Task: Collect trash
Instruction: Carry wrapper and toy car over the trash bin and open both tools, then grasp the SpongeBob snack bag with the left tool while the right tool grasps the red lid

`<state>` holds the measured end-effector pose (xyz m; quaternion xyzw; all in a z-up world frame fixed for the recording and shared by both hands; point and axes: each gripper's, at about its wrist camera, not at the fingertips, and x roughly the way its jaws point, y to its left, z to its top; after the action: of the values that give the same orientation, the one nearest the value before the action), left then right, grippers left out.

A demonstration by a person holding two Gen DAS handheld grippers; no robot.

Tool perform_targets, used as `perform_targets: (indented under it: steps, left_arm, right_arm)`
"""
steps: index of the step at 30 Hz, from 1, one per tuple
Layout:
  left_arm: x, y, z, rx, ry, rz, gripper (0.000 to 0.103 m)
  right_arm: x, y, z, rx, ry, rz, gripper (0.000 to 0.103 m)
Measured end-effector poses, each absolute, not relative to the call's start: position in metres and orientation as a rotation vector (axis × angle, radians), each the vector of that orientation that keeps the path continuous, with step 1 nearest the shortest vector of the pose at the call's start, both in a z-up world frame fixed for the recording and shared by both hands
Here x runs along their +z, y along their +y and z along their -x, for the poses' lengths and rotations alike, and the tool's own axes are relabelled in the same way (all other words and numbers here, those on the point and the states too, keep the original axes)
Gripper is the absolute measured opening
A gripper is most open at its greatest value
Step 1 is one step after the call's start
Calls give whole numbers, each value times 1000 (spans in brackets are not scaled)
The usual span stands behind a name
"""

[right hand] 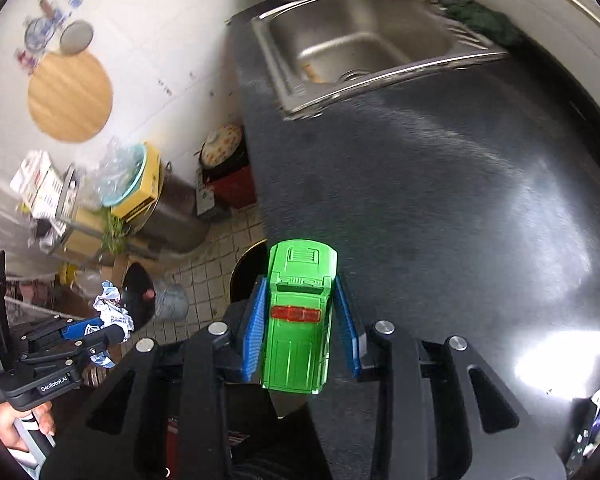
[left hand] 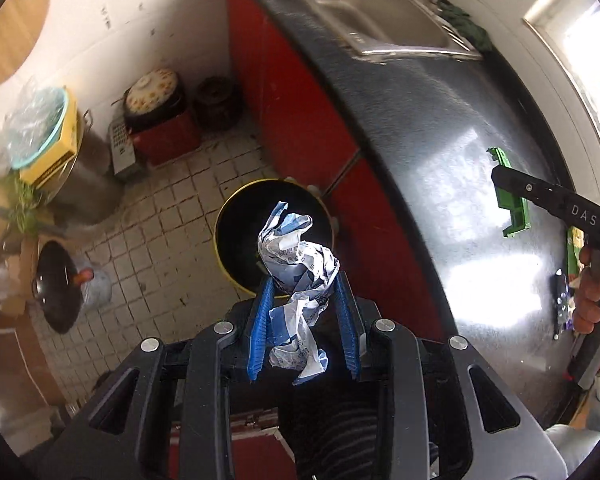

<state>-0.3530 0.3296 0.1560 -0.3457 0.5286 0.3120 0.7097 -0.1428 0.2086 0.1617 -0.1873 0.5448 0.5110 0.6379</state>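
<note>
Now, risks, largest first:
- Bin [left hand: 274,236] on floor, directly beyond left gripper [left hand: 304,280] tips; right gripper [right hand: 300,284] sits over counter [right hand: 440,184] edge, bin [right hand: 248,276] only part ahead. Early release likely drops load on counter or floor.
- Right gripper clamped on green toy car [right hand: 300,316]; smooth plastic, may slip.
- Left gripper clamped on crumpled wrapper [left hand: 296,264]; loose tail may snag pads [left hand: 260,332].

Bin [left hand: 236,216] on floor beside counter [left hand: 460,184], sink [left hand: 380,12] behind
</note>
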Motion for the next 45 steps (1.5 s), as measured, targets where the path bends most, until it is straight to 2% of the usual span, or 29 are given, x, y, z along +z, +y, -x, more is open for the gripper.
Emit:
perform_targets:
  steps: [4,9,20,34,35,36,37,38,39,41,42,45]
  left_arm:
    - [147,341,384,768,1147,837,30]
    - [131,345,386,764,1156,885,30]
    - [76,343,361,629,1251,902,30]
    - [62,355,356,583,1245,927,31]
    - [61,356,355,578,1246,928,37]
    - [62,356,355,571,1245,933,59]
    - [63,357,354,575,1247,936,74]
    - [67,359,355,598,1239,928,90]
    - [71,360,356,613,1220,921,90]
    - [76,365,358,630,1204,927,90]
    - [79,368,360,649,1194,927,95]
    - [89,377,356,728,1163,851,96]
  right_arm:
    - [140,247,191,1257,1257,579,33]
    - [114,265,225,1286,1274,707,33]
    - [84,283,224,1255,1304,769,33]
    - [81,310,231,1287,1330,773,34]
    - [85,311,231,1297,1327,764,34]
    - [92,312,229,1308,1320,739,42]
    - [99,312,226,1311,1308,714,62]
    - [107,311,222,1313,1291,686,70]
    - [117,310,218,1319,1272,656,80]
    - [134,307,207,1321,1242,617,90]
    - [143,305,200,1317,1224,597,97]
    - [169,286,172,1251,1096,558,97]
